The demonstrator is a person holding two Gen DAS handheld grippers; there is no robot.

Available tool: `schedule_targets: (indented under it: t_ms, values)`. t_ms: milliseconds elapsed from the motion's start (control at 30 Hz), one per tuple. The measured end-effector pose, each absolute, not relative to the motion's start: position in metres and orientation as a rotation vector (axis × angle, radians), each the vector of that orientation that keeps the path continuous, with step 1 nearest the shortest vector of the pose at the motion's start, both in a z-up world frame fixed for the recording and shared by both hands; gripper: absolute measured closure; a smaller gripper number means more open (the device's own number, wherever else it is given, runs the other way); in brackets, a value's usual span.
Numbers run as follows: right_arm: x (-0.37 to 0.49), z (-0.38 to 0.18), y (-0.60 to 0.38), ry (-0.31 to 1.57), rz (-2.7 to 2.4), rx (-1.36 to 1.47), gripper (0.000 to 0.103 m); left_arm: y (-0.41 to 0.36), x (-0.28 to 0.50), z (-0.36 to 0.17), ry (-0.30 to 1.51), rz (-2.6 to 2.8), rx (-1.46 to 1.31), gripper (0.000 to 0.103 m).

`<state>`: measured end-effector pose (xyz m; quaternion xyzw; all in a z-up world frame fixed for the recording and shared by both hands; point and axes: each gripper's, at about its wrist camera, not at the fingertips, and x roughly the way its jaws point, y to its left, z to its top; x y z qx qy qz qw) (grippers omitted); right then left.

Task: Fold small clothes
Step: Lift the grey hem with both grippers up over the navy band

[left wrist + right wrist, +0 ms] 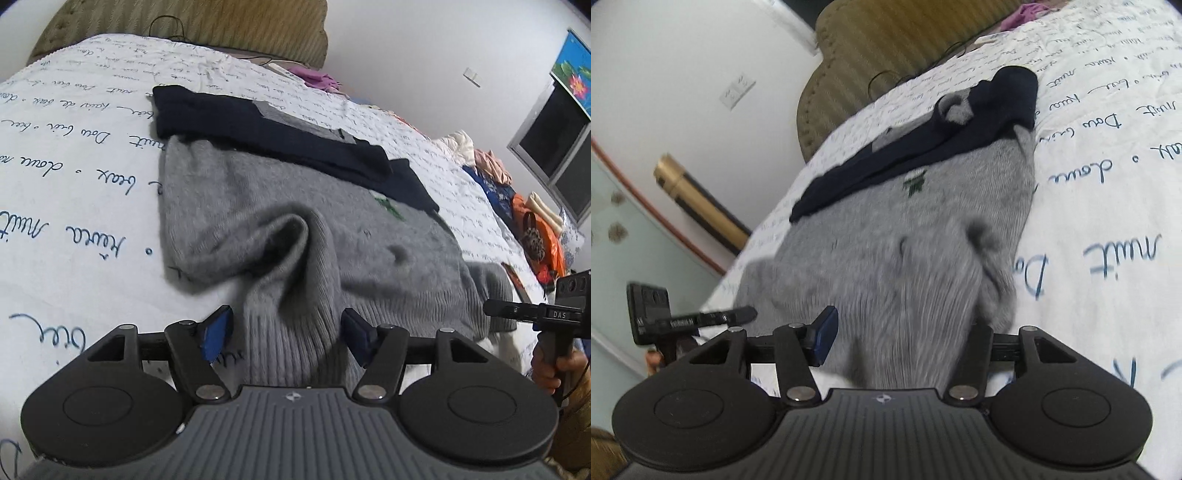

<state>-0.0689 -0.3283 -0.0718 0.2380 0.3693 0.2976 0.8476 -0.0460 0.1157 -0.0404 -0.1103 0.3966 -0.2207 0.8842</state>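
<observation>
A grey knitted sweater [295, 236] is lying across the middle of the frame on a bed sheet [74, 184] printed with blue handwriting, its ribbed hem reaching the lower centre. A navy garment [258, 129] is resting on its far end, toward the upper middle. The left gripper [286, 332] is holding its fingers [218, 332] spread around the ribbed hem, not clamped. The right gripper [897, 336] is also spread, with sweater fabric bunching between its fingers [823, 332].
</observation>
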Motion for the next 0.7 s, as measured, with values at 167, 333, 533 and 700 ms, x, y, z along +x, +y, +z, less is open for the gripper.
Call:
schedule_targets:
  t_ms: [167,333,533,700]
  values:
    - [-0.070,-0.071,-0.311,0.774,0.584,0.427,0.075,0.107,-0.054,-0.041,0.829,-0.481,-0.180,0.078]
    - [-0.077,-0.069,-0.311,0.764,0.569,0.420,0.090,0.102,-0.062,-0.031,0.812,-0.505,-0.147,0.091]
    - [-0.095,-0.038,-0.321,0.612,0.629,0.471,0.090,0.097,-0.082,0.000,0.697,-0.527,-0.141,0.091]
    - [-0.106,-0.009,-0.322,0.507,0.653,0.455,0.090,0.097,-0.097,0.033,0.602,-0.518,-0.141,0.091]
